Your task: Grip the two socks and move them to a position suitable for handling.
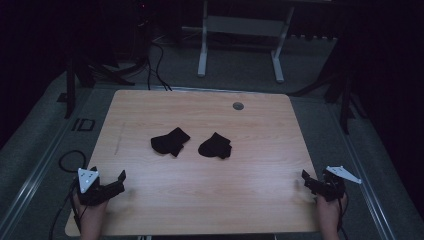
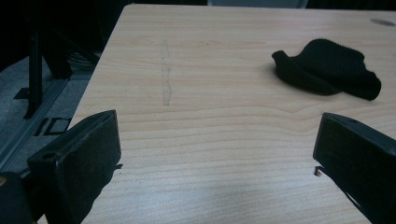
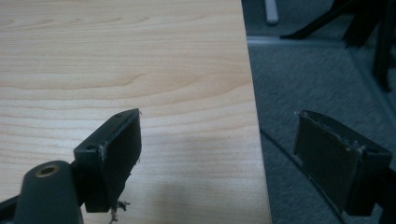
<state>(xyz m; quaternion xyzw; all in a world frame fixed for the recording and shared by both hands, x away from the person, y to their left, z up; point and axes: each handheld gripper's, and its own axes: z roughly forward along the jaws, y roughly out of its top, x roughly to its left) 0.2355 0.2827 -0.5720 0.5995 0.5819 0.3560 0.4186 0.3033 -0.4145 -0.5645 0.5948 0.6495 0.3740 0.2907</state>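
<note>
Socks first: two black ones sit in the middle of the wooden table, side by side but not touching. The left sock is crumpled with a bit sticking out toward the far right, and the right sock is bunched into a rounder lump just to the right of it. Both are well away from the hands, which are parked down at the near corners. The left gripper is at the near left corner over the tabletop, held by a hand coming in from the near edge, grey plate on top. Its own view shows the jaws spread wide with just bare wood between them, and the left sock lies farther off toward the right jaw's side. The right gripper is at the near right edge, also jaws wide and gripping nothing; from its own camera one jaw hangs over the wood and the other is out past the table edge over the grey floor. There's a small round grommet at the far side of the table and a white desk frame behind it on the floor, with cables trailing around far left. Room's pretty dark overall.
</note>
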